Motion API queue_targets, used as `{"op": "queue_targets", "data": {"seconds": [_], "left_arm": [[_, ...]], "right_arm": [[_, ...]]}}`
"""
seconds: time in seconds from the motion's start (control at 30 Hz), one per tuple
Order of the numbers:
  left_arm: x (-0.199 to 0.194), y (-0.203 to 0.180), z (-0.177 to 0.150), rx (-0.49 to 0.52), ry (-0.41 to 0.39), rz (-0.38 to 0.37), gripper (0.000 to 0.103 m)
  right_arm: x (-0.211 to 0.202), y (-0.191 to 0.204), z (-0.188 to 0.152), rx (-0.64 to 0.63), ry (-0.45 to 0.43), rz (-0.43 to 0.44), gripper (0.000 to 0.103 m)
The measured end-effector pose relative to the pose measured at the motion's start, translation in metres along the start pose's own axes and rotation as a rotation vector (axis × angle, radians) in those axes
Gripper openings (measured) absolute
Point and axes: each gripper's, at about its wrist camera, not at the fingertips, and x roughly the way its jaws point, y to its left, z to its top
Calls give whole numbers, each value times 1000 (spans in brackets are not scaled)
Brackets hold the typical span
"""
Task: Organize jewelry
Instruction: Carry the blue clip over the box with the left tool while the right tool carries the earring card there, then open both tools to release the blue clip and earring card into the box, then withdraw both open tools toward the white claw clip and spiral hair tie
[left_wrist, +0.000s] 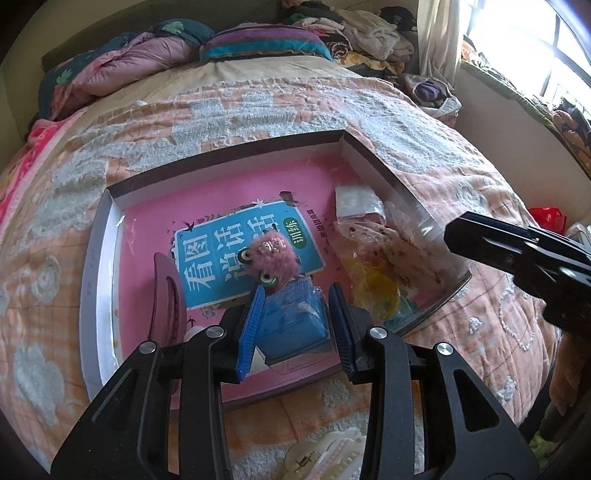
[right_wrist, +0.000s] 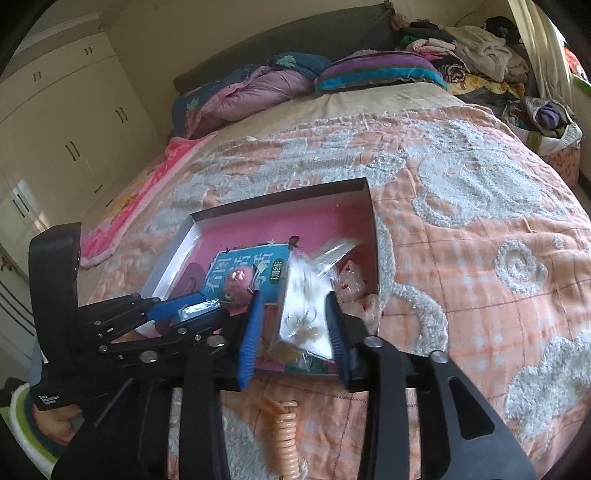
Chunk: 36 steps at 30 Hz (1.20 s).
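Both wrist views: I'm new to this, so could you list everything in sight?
Quilt: one, peach and white, on bed.
Box: one, pink inside, on quilt.
Book: one, teal, in box.
Fuzzy ornament: one, pink, on book.
Hair clip: one, dark pink, box's left.
Clear bags: several, box's right.
Blue packet: one, in left gripper.
White packet: one, between right gripper's fingers.
Coiled tie: one, peach, on quilt.
Wardrobe: one, cream, beside bed.
Left gripper: black, gripping.
Right gripper: black, open.
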Motion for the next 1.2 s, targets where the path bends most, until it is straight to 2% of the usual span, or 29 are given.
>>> {"op": "queue_targets", "data": {"seconds": [0.1, 0.23, 0.33, 0.4, 0.57, 0.87, 1.2], "left_arm": [[0, 0, 0, 8, 1, 6, 28], [-5, 0, 0, 9, -7, 14, 28], [-16, -3, 1, 10, -27, 18, 49], [-24, -7, 2, 18, -41, 28, 54], [-52, -16, 2, 34, -87, 35, 68], [-92, -30, -2, 49, -146, 49, 89], [-123, -34, -18, 44, -185, 62, 92]], "right_arm": [[-16, 2, -1, 7, -34, -4, 51], [-41, 5, -5, -6, -80, -39, 58], [-63, 6, -12, -9, -118, -73, 68], [-78, 5, -16, -4, -143, -89, 75], [-110, 5, -25, 9, -196, -95, 83], [-150, 12, -35, -3, -248, -107, 84], [-181, 26, -47, -30, -285, -103, 84]]}}
